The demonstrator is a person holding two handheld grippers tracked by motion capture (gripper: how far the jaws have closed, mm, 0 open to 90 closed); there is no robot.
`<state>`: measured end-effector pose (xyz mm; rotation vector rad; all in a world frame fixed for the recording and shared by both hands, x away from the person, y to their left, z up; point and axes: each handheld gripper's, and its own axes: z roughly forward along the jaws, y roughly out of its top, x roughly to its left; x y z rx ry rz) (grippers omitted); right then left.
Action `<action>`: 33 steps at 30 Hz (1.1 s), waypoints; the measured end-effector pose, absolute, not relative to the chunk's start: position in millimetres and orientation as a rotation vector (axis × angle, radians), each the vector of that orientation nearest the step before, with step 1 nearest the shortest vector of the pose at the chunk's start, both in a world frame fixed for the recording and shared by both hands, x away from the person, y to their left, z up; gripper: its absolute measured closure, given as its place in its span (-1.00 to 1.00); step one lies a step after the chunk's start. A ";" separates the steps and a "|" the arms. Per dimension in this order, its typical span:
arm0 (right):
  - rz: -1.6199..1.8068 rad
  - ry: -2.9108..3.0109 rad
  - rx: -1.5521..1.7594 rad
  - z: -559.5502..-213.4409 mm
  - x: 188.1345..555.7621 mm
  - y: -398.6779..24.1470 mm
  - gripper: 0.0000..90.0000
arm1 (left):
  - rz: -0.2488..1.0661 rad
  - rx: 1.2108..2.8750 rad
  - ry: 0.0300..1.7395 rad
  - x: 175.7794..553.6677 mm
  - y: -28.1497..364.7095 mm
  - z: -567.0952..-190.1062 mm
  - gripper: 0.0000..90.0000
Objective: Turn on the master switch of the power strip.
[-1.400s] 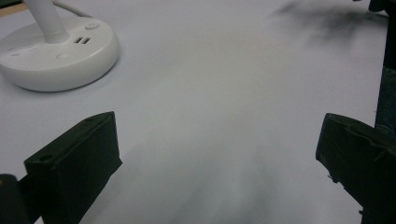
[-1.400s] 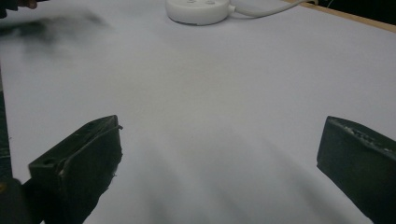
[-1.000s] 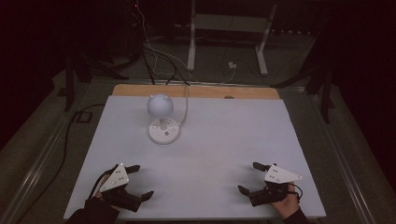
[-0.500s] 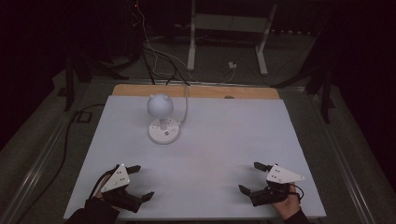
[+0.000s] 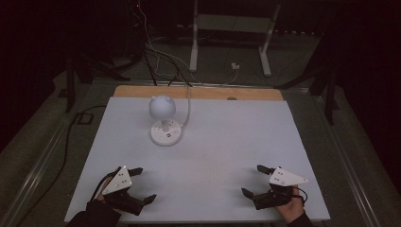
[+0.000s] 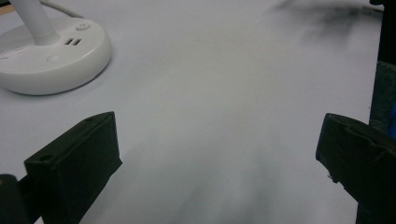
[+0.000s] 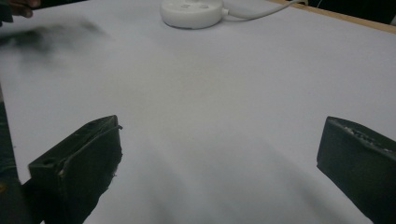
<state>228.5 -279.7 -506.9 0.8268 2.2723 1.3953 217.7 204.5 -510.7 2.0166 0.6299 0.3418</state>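
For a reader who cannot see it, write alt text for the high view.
A small white desk lamp with a round head stands on a white table, its cord trailing off the far edge. Nearer, the left gripper and right gripper rest open, holding nothing.

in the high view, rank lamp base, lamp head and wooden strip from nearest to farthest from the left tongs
From the left tongs, at the near left:
1. lamp base, left of centre on the table.
2. lamp head, just above and behind the base.
3. wooden strip, along the far edge.
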 end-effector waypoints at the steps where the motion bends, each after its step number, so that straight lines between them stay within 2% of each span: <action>1: 1.395 2.272 0.826 -506.8 228.3 -279.7 -1.00 | 0.342 2.014 0.628 217.7 204.7 -510.5 -1.00; 33: 1.424 2.241 0.852 -504.0 226.9 -281.4 -1.00 | 0.342 1.951 0.598 226.0 195.6 -476.1 -1.00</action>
